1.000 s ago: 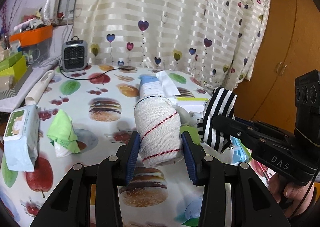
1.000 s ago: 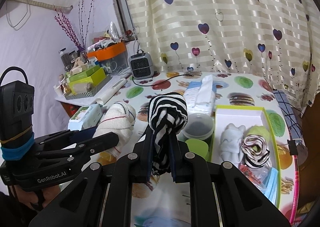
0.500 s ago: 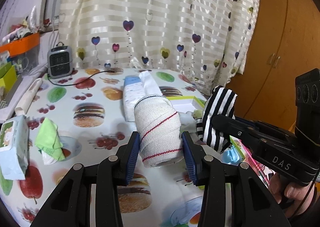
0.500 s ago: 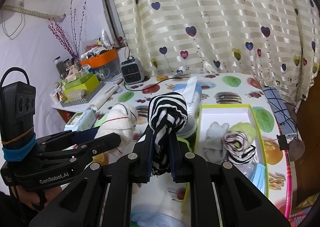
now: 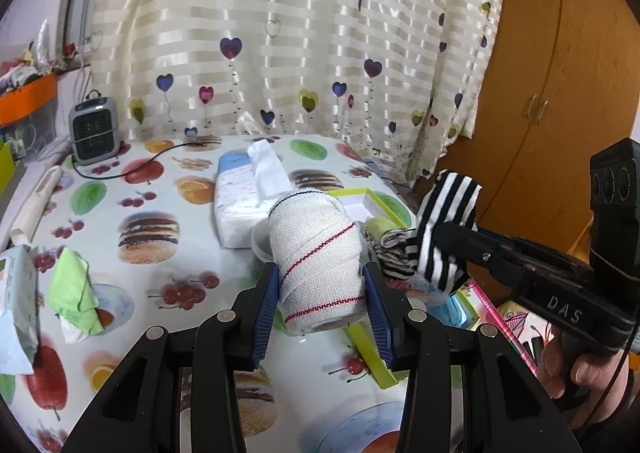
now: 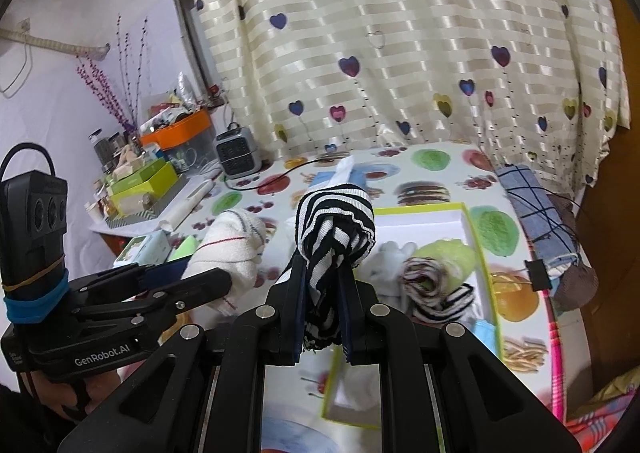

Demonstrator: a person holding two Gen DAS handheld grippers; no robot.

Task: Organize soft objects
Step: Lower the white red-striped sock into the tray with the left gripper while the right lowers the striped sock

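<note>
a striped curtain with hearts [image 5: 280, 53] hangs behind the table [image 5: 160, 189], whose cloth is printed with fruit and burgers; a small heater [image 5: 93, 135], a tissue pack [image 5: 244, 201] and a green cloth [image 5: 74, 285] lie about on it; off to my right stands the green-rimmed box [image 6: 486, 253], already holding a pale rolled piece, a yellow-green roll [image 6: 448, 253] and a striped roll.

my left claw [image 5: 322, 289] is clamped on the white rolled cloth [image 5: 316, 253], a pad pressed to each flank; the roll stands up and forward from the pads, its long axis running away from me, held in the air above the near corner of the box; my right claw [image 6: 322, 313] is pinched tight on the black-and-white striped sock [image 6: 334, 225], which rises bunched from between the pads, also off the table.

what matters next, i judge: the box lies ahead and to the right of both claws; the right one is nearer, with the box's open white floor just past the sock, so i'd drop the sock first; the left roll has to travel rightward across the near rim, and the two claws sit close side by side, so they could bump if both go at once.
</note>
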